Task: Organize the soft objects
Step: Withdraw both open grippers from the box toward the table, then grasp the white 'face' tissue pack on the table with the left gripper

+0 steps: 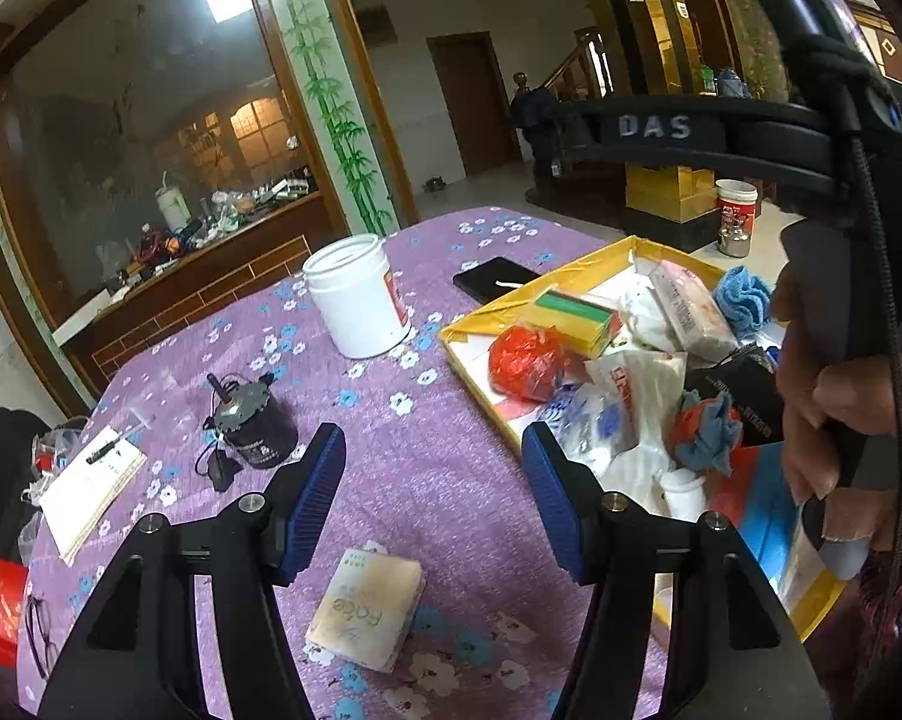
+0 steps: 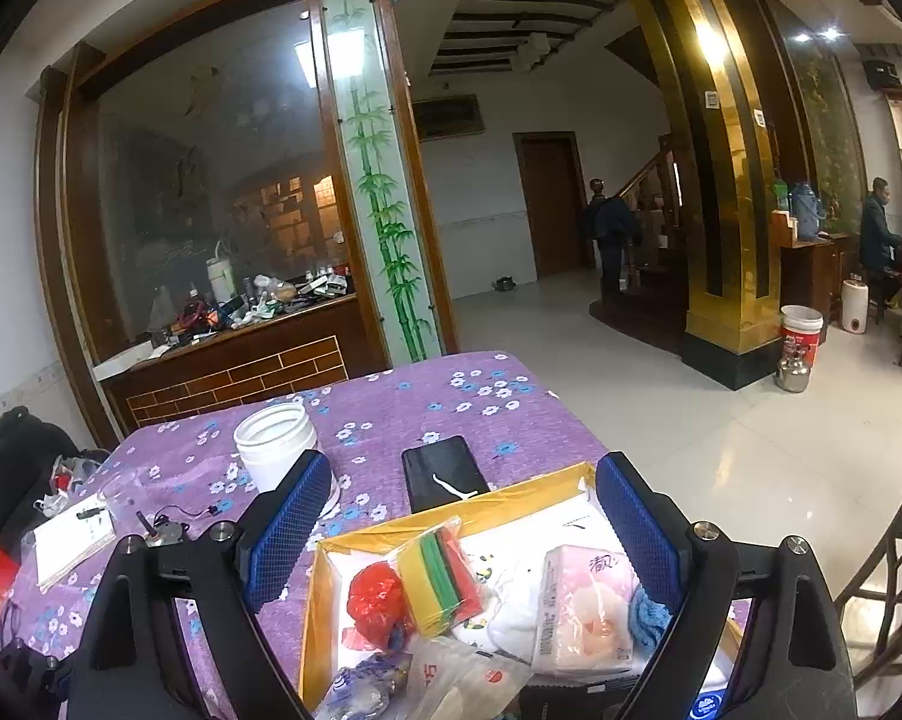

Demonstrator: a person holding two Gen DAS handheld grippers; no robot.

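While both hover: left gripper (image 1: pixel 433 501) fingers spread wide, holding nothing, above the purple floral counter (image 1: pixel 427 420); right gripper (image 2: pixel 466 531) fingers likewise apart and empty, over the yellow tray (image 2: pixel 511 495)
Tissue pack (image 1: pixel 367 609): flat on the counter, beneath the left gripper, outside the tray
Tray contents: red plastic bag (image 2: pixel 376 600); sponge pack (image 2: pixel 445 579); pink tissue pack (image 2: pixel 586 609); blue cloth (image 1: pixel 742 294)
White jar (image 1: pixel 358 294): upright, beside the tray

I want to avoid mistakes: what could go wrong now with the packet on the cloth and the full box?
1. The tissue packet lies flat under the open left tool; the fingers may catch the purple tablecloth instead.
2. The yellow box is heaped; another item may slide off.
3. The open white jar stands close by and could be knocked.
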